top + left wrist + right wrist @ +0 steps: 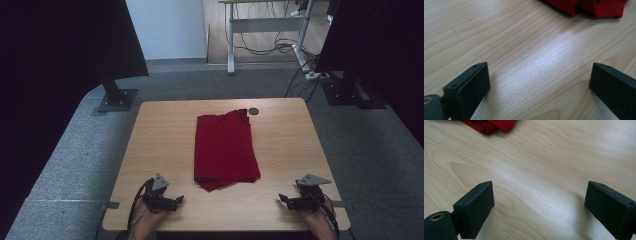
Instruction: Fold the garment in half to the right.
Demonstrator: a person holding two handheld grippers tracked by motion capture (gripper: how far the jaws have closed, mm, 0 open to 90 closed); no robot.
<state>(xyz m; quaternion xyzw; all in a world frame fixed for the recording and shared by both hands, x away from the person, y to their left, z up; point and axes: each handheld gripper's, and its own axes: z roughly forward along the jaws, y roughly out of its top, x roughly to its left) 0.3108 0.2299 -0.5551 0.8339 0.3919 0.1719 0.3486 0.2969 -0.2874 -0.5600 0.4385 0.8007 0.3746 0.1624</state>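
A folded red cloth [225, 149] lies in the middle of the wooden table [160, 145], its long side running away from me. My left gripper [176, 200] rests near the front edge, left of the cloth, open with nothing between its jaws. My right gripper [284, 200] rests near the front edge on the right, open and empty too. In the left gripper view, the cloth's near edge [586, 7] lies beyond the gripper [539, 82]. In the right gripper view, a cloth corner [491, 125] shows at top left, well clear of the gripper [539, 205].
A small dark round disc [254, 111] lies on the table at the cloth's far right corner. Black stands [116, 97] and a desk frame with cables [270, 45] occupy the floor beyond the table. Grey carpet surrounds it.
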